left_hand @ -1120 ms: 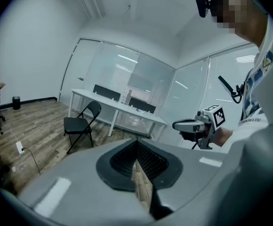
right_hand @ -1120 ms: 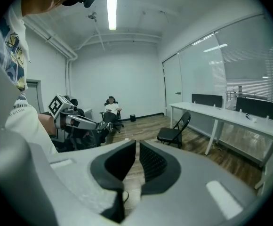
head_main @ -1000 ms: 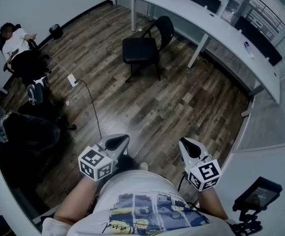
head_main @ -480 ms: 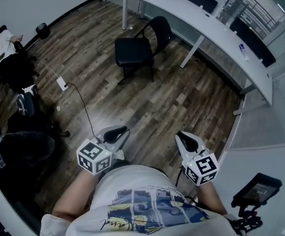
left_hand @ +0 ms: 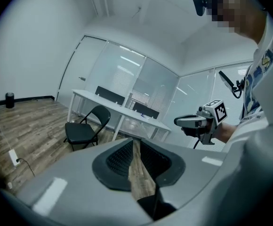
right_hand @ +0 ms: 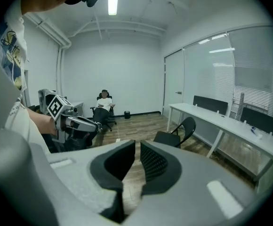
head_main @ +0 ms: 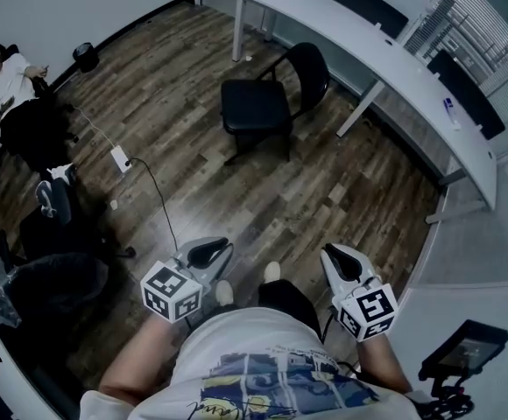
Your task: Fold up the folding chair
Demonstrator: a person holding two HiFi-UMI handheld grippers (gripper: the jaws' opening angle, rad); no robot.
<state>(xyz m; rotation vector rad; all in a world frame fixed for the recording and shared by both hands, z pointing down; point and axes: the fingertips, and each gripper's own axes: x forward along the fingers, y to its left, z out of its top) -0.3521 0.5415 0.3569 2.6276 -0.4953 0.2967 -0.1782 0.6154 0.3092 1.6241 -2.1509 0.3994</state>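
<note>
The jaws of the left gripper and the right gripper are held nearly together, a narrow slit left between each pair and nothing gripped. The folding chair is found well apart, far ahead between both, still unfolded beside the desk. Its backrest is turned right, likely nearer the right gripper.

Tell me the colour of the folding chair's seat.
The seat of the folding chair is plain black; the head view shows it best.
</note>
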